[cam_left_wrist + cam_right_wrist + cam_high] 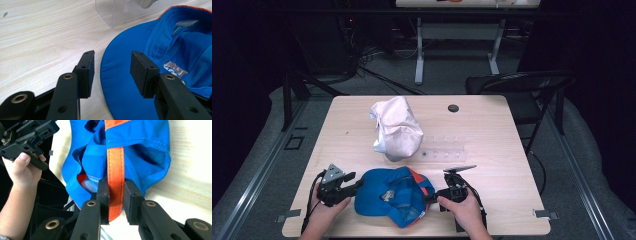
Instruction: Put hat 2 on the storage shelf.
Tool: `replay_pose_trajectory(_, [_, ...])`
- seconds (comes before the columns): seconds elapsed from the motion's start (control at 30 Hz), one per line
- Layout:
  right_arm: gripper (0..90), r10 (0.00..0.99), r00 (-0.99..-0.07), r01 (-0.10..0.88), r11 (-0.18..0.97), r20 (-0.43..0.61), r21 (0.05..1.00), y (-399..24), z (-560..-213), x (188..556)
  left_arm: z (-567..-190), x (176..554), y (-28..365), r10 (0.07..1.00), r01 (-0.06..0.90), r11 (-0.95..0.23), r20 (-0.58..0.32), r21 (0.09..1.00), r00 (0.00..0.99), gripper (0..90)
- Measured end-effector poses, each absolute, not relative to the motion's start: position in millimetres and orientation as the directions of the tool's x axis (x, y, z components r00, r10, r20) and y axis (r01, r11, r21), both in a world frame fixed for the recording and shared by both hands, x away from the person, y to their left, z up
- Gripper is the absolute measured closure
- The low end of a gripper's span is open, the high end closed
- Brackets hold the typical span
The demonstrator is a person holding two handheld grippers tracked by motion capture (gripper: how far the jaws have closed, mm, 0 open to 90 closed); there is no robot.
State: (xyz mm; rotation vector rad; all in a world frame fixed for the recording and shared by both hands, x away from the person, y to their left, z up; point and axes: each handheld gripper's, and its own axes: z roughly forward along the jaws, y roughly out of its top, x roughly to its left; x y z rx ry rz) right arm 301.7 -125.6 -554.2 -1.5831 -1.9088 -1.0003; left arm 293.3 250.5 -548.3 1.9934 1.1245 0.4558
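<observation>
Clamping the orange strap [115,170] at the back of the blue cap [392,195], the right gripper [116,195] is seen with its jaws nearly shut on it. The left gripper [112,72] is held open astride the brim's edge, pads not pressing. The cap is laid upside down at the table's [492,125] near edge, before a crumpled white bag [396,127].

A light wooden rectangular table [492,135] carries a crumpled white cloth cap [396,128] at its middle. Beside that cap lies a clear plastic stand [445,148], a small black disc [453,108] beyond, and a blue fabric cap [393,196] nearer the person.
</observation>
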Motion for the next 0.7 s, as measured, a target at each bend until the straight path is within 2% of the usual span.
replay_pose_trajectory(0.37, [77.8,0.636,-0.216,0.970,0.051,0.741,0.239,-136.4,-546.0,303.8,-548.6,293.2,249.6,0.834,0.555,-0.300,-0.069,0.776,0.547,55.1])
replay_pose_trajectory(0.4, [77.8,0.658,-0.222,0.968,0.060,0.720,0.243,-139.0,-543.7,304.3,-548.5,293.2,249.8,0.835,0.554,-0.298,-0.070,0.777,0.546,55.1])
replay_pose_trajectory(0.43, [77.8,0.634,-0.216,0.969,0.046,0.742,0.243,-140.0,-543.6,304.6,-548.4,293.0,249.8,0.836,0.557,-0.295,-0.072,0.777,0.543,55.1])
replay_pose_trajectory(0.63, [77.9,0.639,-0.203,0.972,0.040,0.742,0.231,-149.5,-535.2,306.8,-548.3,293.5,249.4,0.833,0.552,-0.300,-0.069,0.778,0.550,55.1])
replay_pose_trajectory(0.67, [77.9,0.681,-0.210,0.972,0.069,0.701,0.224,-155.0,-530.8,307.5,-547.6,293.6,248.5,0.830,0.553,-0.309,-0.064,0.774,0.554,55.1])
replay_pose_trajectory(0.7, [77.9,0.681,-0.210,0.972,0.069,0.701,0.224,-155.0,-530.8,307.5,-547.6,293.6,248.5,0.830,0.553,-0.309,-0.064,0.774,0.554,55.1])
